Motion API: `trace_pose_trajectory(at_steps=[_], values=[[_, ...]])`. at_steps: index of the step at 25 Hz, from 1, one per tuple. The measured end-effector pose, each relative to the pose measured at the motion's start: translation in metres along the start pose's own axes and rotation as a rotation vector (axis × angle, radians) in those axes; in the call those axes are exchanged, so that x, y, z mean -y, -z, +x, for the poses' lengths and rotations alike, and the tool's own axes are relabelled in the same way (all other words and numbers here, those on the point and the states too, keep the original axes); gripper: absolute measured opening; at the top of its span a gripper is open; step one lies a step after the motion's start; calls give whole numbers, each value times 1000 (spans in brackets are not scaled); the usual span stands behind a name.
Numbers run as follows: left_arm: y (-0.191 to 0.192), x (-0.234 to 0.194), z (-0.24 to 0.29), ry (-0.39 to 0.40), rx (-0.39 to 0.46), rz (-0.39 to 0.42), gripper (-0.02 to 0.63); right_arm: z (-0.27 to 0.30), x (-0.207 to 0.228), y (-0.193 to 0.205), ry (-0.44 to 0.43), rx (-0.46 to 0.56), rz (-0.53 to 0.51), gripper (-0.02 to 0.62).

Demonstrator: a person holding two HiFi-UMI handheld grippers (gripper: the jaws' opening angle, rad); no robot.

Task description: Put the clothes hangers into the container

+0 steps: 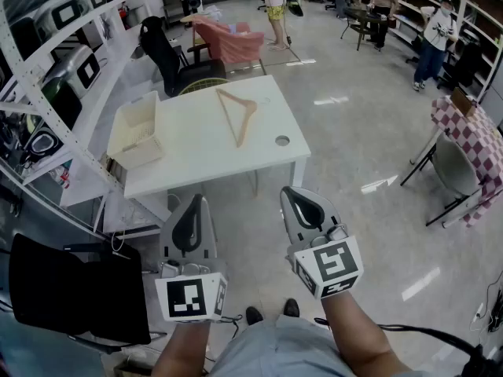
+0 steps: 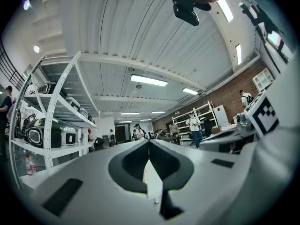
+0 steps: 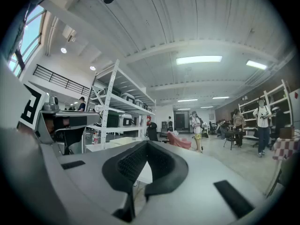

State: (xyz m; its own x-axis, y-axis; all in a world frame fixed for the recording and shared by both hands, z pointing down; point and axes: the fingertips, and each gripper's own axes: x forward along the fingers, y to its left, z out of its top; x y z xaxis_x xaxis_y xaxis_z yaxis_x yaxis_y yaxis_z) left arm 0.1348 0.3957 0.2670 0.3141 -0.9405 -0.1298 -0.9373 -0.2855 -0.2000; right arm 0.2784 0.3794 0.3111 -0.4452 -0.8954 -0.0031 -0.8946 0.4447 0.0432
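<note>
**Hanger lies on the table, both grippers empty**

A wooden hanger (image 1: 236,116) lies flat near the far middle of a white table (image 1: 196,163). It is to the right of the white container (image 1: 140,154) and does not touch it. The container sits at the table's left end, beside a shelf rack (image 1: 47,77).

The left gripper (image 1: 193,203) and the right gripper (image 1: 296,196) are held side by side over the floor (image 1: 369,234), short of the table's near edge and well apart from the hanger. In each gripper's own view the jaws meet at the tips with nothing between them, so both are closed and empty.
</note>
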Motion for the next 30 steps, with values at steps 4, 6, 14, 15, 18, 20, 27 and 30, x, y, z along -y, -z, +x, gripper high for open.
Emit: trace_pose_trajectory(at_steps=[4,6,14,15,18,20,27,30], values=[[-2,12,6,5,1,5,12,-3,12,-1,-1,5,0,11],[-3,20,8,7,-6,6,12,-7,18,1,-4,-3,2,11],[-4,54,19,0,-22,13,12,-16,47,10,-31,-14,25,12],[-2,57,20,-2,-25,14,12,-16,48,13,-36,-16,26,12],[5,61,23,-7,-45,20,12,-11,53,23,-50,-30,43,12],[11,59,26,-12,-63,24,12,-5,54,29,-62,-43,55,12],[32,43,55,-28,-83,2,12,31,63,45,-74,-79,59,12],[44,24,78,-25,-82,-9,12,62,65,48,-64,-87,57,12]])
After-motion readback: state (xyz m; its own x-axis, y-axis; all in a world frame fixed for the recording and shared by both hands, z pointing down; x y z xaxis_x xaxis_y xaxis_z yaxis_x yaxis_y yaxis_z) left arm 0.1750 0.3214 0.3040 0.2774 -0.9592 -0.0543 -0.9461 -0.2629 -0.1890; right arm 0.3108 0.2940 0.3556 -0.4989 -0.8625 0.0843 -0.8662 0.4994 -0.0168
